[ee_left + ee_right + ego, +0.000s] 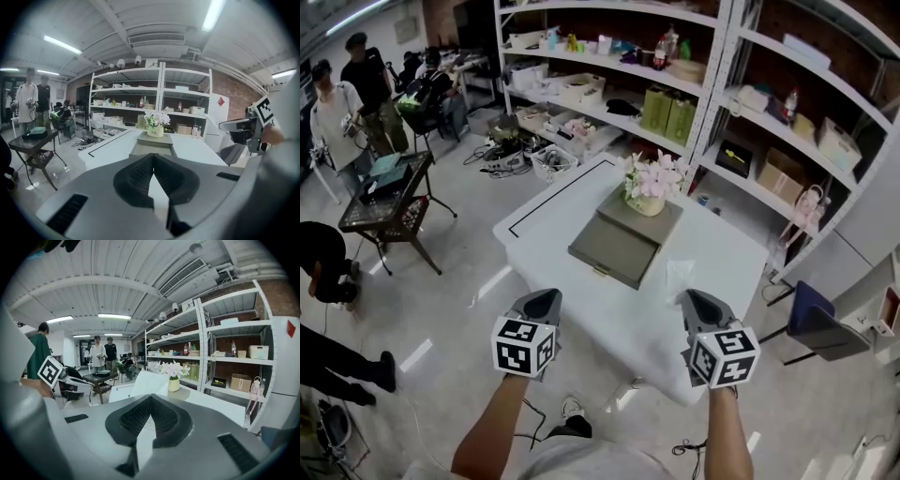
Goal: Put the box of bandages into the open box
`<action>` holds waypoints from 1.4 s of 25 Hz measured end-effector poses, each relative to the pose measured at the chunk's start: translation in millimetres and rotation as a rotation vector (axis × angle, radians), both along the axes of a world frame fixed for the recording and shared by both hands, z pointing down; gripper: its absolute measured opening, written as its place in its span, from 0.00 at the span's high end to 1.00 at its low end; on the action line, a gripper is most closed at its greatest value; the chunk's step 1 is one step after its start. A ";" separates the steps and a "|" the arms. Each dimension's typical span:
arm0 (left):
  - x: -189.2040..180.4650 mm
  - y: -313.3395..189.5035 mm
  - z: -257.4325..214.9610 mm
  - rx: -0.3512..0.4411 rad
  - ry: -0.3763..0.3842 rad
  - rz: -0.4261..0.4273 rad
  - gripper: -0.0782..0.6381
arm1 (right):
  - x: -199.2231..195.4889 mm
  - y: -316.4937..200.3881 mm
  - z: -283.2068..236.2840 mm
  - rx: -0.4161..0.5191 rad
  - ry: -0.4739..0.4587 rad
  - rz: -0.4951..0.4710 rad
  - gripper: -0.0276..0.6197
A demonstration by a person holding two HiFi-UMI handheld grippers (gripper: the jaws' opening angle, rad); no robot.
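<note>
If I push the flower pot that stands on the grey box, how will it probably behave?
The flower pot looks top-heavy: the blooms spread wider than its small base, so it may tip instead of sliding. It stands at the far end of the grey box, so a push away from you could drop it off. The petals seem delicate.

Head view from above the near edge, steeply down on the white surface (712, 272). Gripper views low, along left tongs (151, 155) and right tongs (150, 398), facing shelves (159, 93). Shared by all three: surface, flower pot (645, 202), shelves.
</note>
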State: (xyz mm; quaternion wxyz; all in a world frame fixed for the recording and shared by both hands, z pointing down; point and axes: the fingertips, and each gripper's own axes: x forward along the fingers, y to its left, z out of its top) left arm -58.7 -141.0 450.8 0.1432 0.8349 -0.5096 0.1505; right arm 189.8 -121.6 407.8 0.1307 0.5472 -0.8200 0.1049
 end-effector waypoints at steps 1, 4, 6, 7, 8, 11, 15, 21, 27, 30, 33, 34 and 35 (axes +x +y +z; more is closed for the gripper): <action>-2.1 -5.6 0.2 0.000 0.001 0.006 0.89 | -2.3 -5.4 0.0 -0.002 0.005 0.004 0.95; -9.6 -21.2 0.7 0.001 0.005 0.021 0.89 | -9.2 -20.3 -0.4 -0.005 0.021 0.015 0.95; -15.8 -29.9 -0.2 0.005 0.008 0.029 0.89 | -15.3 -28.8 -1.4 -0.007 0.036 0.018 0.95; -18.8 -33.8 -0.6 0.007 0.009 0.034 0.89 | -18.8 -32.7 -1.6 -0.010 0.044 0.018 0.95; -21.6 -37.7 -0.7 0.010 0.011 0.039 0.89 | -22.0 -36.8 -1.2 -0.014 0.050 0.016 0.95; -30.4 -50.2 0.1 0.017 0.013 0.058 0.89 | -30.8 -51.1 2.4 -0.035 0.063 0.011 0.95; -38.6 -61.9 4.1 0.013 0.012 0.082 0.89 | -37.3 -65.8 4.0 -0.052 0.107 0.010 0.95; -42.6 -75.2 10.9 0.011 0.004 0.109 0.89 | -52.0 -86.5 8.4 -0.070 0.129 -0.012 0.95; -40.6 -90.9 11.7 0.014 -0.005 0.115 0.89 | -62.1 -110.2 11.2 -0.082 0.156 -0.052 0.95; -41.0 -98.9 13.1 0.016 -0.009 0.107 0.89 | -65.7 -122.2 15.9 -0.092 0.171 -0.076 0.95; -38.6 -109.3 13.6 0.019 -0.012 0.100 0.89 | -67.3 -135.5 22.9 -0.102 0.177 -0.099 0.95; -37.7 -112.9 14.4 0.019 -0.014 0.097 0.89 | -67.2 -139.9 26.3 -0.108 0.176 -0.105 0.95; -37.0 -116.7 15.2 0.017 -0.015 0.092 0.89 | -67.0 -144.5 29.8 -0.115 0.176 -0.111 0.95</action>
